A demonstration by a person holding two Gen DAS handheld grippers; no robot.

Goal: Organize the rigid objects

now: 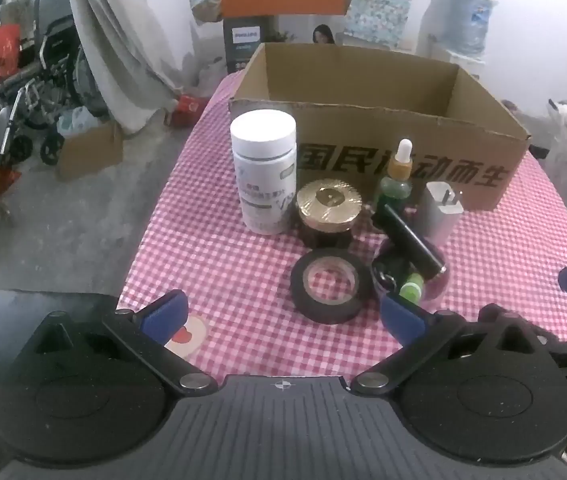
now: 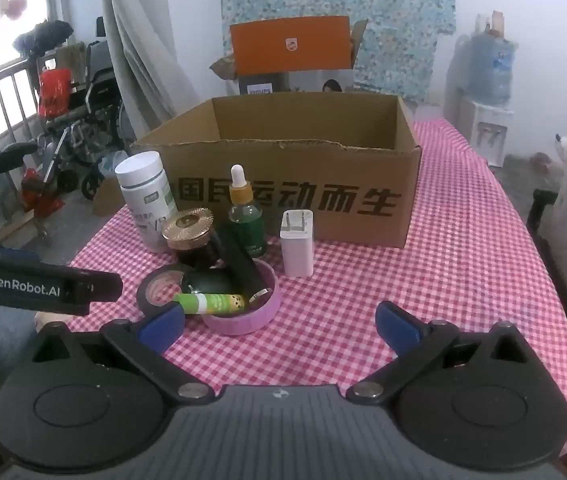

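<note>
An open cardboard box (image 1: 403, 160) (image 2: 323, 184) stands at the back of the checked table. In front of it are a white pill bottle (image 1: 265, 172) (image 2: 145, 196), a gold-lidded jar (image 1: 327, 212) (image 2: 191, 236), a green dropper bottle (image 1: 397, 180) (image 2: 245, 216), a white charger (image 1: 441, 210) (image 2: 297, 242), a black tape roll (image 1: 331, 290) (image 2: 157, 286), and a pink tape roll (image 2: 251, 312) holding a black tube (image 1: 413, 240) (image 2: 245, 266) and a green stick (image 1: 411, 286) (image 2: 211, 303). My left gripper (image 1: 283, 316) is open just short of the black tape. My right gripper (image 2: 279, 324) is open near the pink roll.
The red-checked tablecloth (image 2: 463, 280) covers the table. A wheelchair (image 1: 47, 92) and clutter stand on the floor at the left. A water dispenser (image 2: 487, 112) stands at the back right. An orange box (image 2: 291, 48) sits behind the cardboard box.
</note>
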